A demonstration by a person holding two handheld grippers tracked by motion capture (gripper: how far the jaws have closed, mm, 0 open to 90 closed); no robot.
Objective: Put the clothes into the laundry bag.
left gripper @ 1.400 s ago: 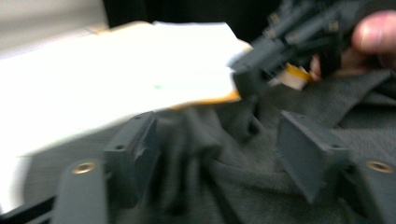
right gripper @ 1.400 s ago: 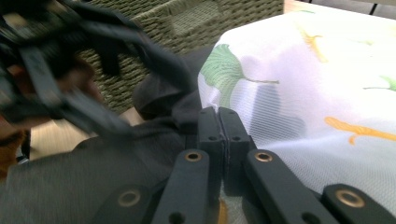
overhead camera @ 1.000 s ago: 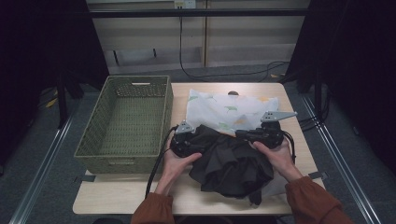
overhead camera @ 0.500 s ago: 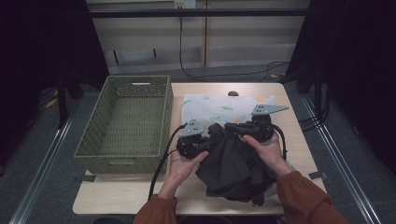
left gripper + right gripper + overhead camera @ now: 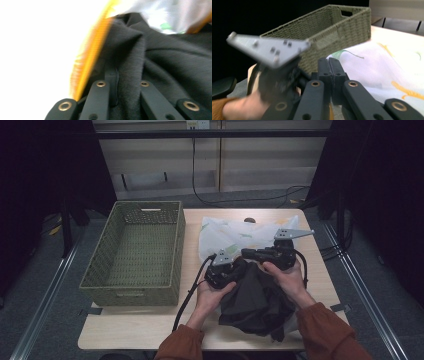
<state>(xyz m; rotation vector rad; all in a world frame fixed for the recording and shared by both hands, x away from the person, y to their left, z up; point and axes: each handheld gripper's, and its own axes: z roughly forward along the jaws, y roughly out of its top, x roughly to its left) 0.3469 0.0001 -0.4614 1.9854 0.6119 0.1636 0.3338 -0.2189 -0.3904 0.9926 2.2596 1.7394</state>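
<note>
Black cloth (image 5: 255, 302) hangs bunched between both tools, left tool (image 5: 226, 270) and right tool (image 5: 248, 254) clamped on its top folds.

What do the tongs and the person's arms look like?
Each of the tongs is black, with brass-coloured rivets on its jaw links. The left tongs and the right tongs each carry a grey three-cornered plate on top, and a black cable trails from the left one. The person wears rust-orange sleeves.

A lab-like recording bay: dark curtains (image 5: 45, 175), floor rails (image 5: 47, 285), cables (image 5: 240, 200) behind the table (image 5: 130, 330).
</note>
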